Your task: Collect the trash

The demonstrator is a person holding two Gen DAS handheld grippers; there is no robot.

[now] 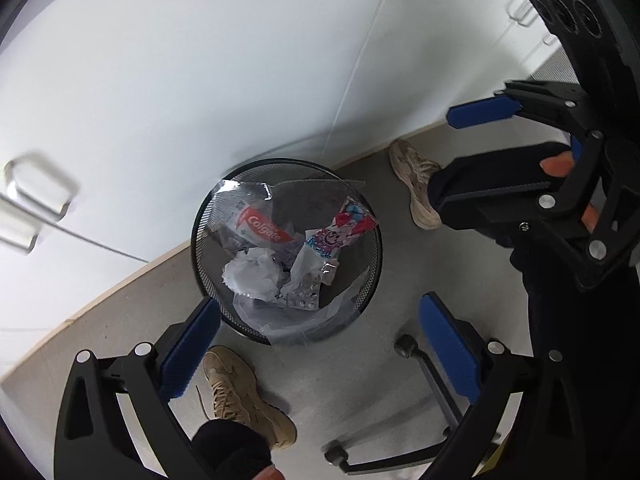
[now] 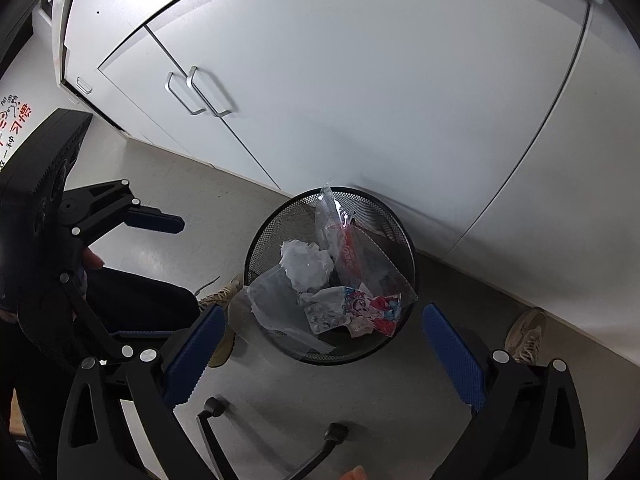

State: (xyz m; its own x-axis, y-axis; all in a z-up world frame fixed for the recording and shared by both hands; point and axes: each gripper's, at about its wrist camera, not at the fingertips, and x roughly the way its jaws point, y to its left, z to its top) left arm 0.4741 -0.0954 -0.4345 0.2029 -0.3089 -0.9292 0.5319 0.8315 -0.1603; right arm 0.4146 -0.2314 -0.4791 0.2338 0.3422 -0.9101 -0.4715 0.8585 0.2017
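bin (image 1: 200, 248): black mesh, centre of both views, on the floor (image 1: 360, 380) against white cabinets (image 2: 320, 80).
trash: all of it sits inside the bin. Colgate pack (image 1: 262, 228) in a clear bag leans on the far wall; crumpled tissue (image 1: 252, 276) mid-bin; blister pack (image 1: 306, 294) and colourful wrapper (image 1: 344, 232) beside it; clear plastic sheet (image 1: 280, 320) hangs over the near rim.
left gripper (image 1: 316, 344): lower part of the left view, above the bin's near rim; blue pads spread wide, nothing between them. Released.
right gripper (image 2: 320, 352): lower part of the right view, same pose over the bin's near rim; pads wide apart, empty. Released.
cross-check: each gripper shows in the other's view (upper right of the left view, left edge of the right view); both look splayed, no item held.
surroundings: tan shoes (image 1: 240, 392) either side of the bin, chair base (image 1: 420, 364) with casters at the bottom of both views.
loose trash: none visible on the floor in either view; anything behind the grippers or out of frame I can't tell.
progress: judging by the full bin and the empty grippers, the drop step looks done or close to it. Likely late in the task.
left to do: maybe tuck the overhanging sheet down; check for pieces outside these views.
risk: the sheet and the tall clear bag ride above the rim, so a bump could tip them out.
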